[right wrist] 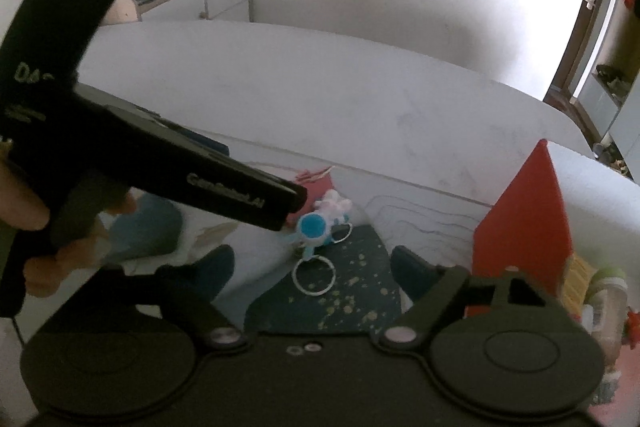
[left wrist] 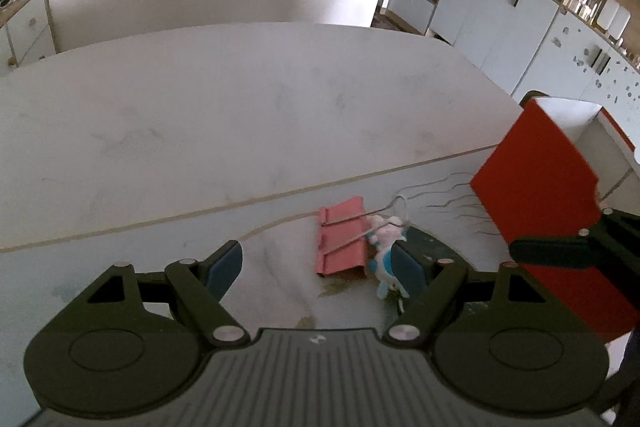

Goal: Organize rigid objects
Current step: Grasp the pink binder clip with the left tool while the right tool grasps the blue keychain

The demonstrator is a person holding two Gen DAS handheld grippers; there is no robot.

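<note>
A pink binder clip (left wrist: 342, 241) lies on the white table, just beyond my left gripper (left wrist: 316, 271), which stands open with nothing between its pads. Beside the clip lies a small blue, white and pink toy figure (left wrist: 386, 251) on a key ring. In the right wrist view the same toy (right wrist: 316, 227) and its metal ring (right wrist: 314, 277) rest at the edge of a dark speckled mat (right wrist: 360, 291). My right gripper (right wrist: 314, 275) hovers open over the ring, its pads apart from it. The left gripper's body (right wrist: 240, 187) crosses above the toy and partly hides the clip (right wrist: 316, 181).
A red box (left wrist: 536, 187) with a white inside stands at the right, close to the right gripper (left wrist: 560, 251). A hand (right wrist: 24, 211) holds the left gripper. A bottle (right wrist: 608, 307) stands behind the red box (right wrist: 524, 227). Cabinets and shelves line the room beyond the table.
</note>
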